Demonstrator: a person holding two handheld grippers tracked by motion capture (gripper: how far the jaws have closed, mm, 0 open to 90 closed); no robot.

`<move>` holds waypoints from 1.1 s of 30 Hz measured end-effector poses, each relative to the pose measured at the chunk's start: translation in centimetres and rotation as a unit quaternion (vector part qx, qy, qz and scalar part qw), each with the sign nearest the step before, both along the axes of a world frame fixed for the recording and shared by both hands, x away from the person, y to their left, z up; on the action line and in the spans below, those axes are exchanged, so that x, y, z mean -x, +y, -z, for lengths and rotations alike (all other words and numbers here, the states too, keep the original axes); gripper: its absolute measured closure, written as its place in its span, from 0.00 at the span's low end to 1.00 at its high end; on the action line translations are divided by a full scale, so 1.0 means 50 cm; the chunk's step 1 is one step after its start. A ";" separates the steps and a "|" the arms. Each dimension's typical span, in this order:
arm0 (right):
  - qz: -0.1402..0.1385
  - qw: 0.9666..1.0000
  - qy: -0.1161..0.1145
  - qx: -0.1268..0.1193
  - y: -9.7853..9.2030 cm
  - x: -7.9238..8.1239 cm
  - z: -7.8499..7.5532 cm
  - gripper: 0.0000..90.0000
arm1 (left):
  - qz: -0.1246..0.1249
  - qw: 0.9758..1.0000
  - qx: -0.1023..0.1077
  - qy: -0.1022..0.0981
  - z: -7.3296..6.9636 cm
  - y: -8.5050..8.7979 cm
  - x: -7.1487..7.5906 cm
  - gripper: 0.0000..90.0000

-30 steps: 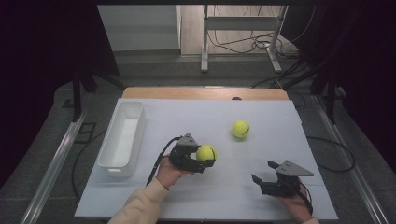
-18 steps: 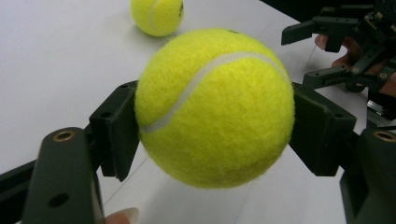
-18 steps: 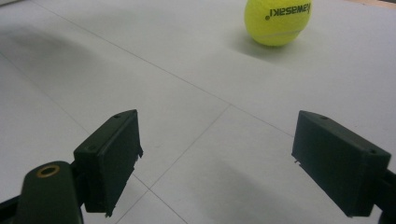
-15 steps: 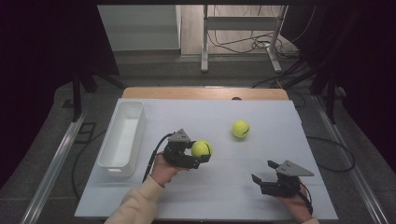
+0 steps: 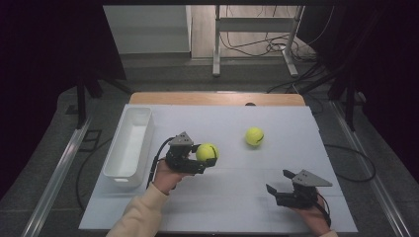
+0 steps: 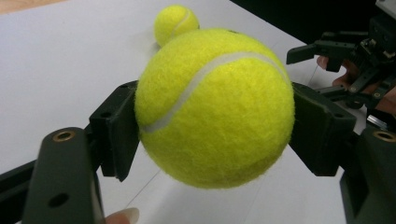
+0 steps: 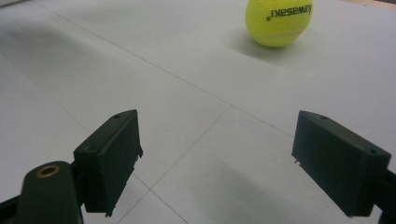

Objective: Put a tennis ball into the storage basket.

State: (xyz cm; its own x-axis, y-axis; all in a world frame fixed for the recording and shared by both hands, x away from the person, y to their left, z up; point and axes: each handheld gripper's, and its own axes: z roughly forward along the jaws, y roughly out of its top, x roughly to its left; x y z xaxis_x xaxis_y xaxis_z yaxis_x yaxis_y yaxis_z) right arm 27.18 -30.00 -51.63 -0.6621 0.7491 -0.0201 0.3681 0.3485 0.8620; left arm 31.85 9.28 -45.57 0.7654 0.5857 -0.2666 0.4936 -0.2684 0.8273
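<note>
The left tool (image 5: 210, 157) pinched one ball (image 5: 207, 152) clear of the desk (image 5: 232, 197), not yet in the bin (image 5: 129, 143), while the second ball (image 5: 254, 136) lay untouched beyond the spread, idle right tool (image 5: 281, 183).

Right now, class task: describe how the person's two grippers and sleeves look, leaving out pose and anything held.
Both are black two-fingered tools. The left gripper and right gripper each carry a grey three-cornered plate on top. Blocky black fingers show small screw holes, with a brass-ringed hole behind them. A black cable trails from the left one. The left arm wears a cream sleeve.
</note>
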 end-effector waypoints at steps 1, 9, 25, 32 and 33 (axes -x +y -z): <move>0.000 1.000 0.000 0.000 0.000 0.000 0.000 0.18 | -0.001 1.000 0.002 -0.002 -0.002 0.002 0.000 0.29; 0.001 1.000 -0.001 0.000 0.000 0.000 0.000 0.18 | -0.011 1.000 0.013 -0.009 -0.017 0.024 0.000 0.29; 0.001 1.000 -0.003 0.001 0.000 0.000 -0.001 0.18 | -0.031 0.999 0.025 -0.015 -0.035 0.060 -0.003 0.29; 0.001 1.000 -0.003 0.002 0.000 0.000 -0.001 0.18 | -0.041 0.999 0.024 -0.019 -0.041 0.075 -0.004 0.29; 0.001 1.000 -0.003 0.002 0.000 0.000 -0.001 0.18 | -0.043 0.999 0.024 -0.020 -0.042 0.078 -0.004 0.29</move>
State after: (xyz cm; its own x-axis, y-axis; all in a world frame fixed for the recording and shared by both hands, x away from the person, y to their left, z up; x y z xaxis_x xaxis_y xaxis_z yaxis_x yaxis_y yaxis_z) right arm 27.20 -30.00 -51.59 -0.6605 0.7503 -0.0268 0.3637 0.3510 0.8629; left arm 32.05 13.16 -43.49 0.7240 0.6362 -0.2665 0.4794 -0.1863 0.8576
